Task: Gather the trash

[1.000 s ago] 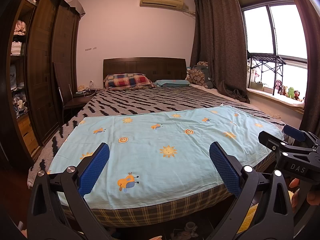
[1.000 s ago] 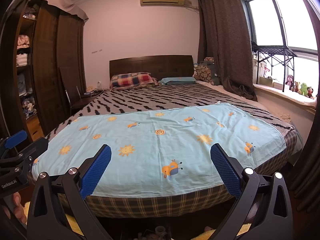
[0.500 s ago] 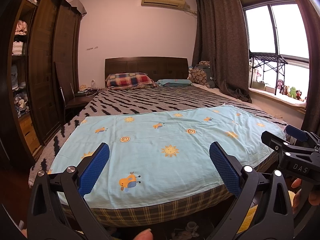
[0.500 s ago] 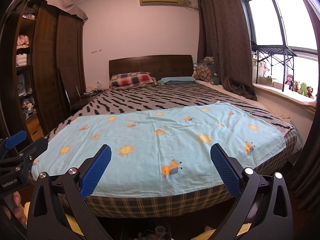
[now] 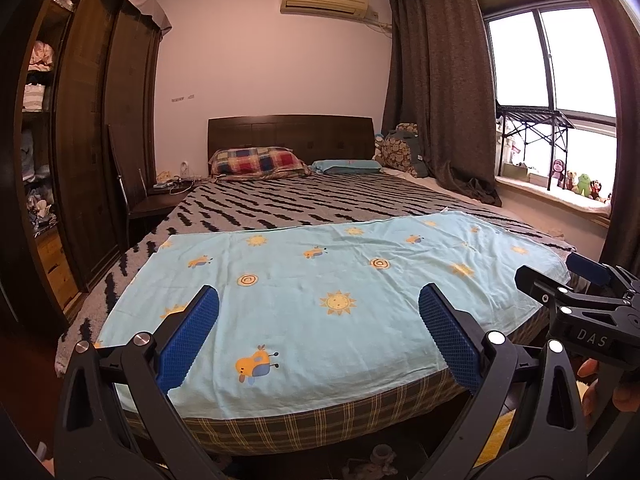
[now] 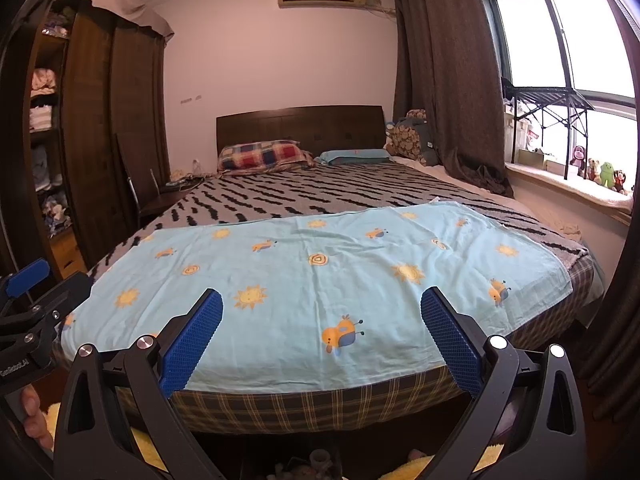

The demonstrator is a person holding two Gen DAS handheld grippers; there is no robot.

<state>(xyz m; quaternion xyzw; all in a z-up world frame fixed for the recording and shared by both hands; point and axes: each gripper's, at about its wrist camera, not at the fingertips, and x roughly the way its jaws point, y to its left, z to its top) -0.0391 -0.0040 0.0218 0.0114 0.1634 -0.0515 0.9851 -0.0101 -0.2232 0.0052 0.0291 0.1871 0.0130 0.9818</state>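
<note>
My left gripper (image 5: 318, 294) is held open in front of the foot of a bed, with nothing between its blue pads (image 5: 188, 340). My right gripper (image 6: 320, 294) is open too and empty, beside it and facing the same way. A light blue sheet (image 5: 340, 280) with suns and birds covers the near half of the bed (image 6: 320, 404). I see no clear piece of trash on it. Small pale objects (image 5: 378, 454) lie on the dark floor below the bed's foot; I cannot tell what they are.
A striped blanket (image 5: 320, 204) and two pillows (image 5: 256, 162) lie further back. A dark wardrobe (image 5: 88, 152) and a chair (image 5: 140, 200) stand left. Curtains (image 5: 436, 80), a windowsill with toys (image 5: 576, 182) and a folding rack (image 5: 532, 128) are on the right. Something yellow (image 6: 492, 454) lies on the floor.
Both views have barely shifted. A fingertip that showed at the bottom edge of the left wrist view half a second ago is gone.
</note>
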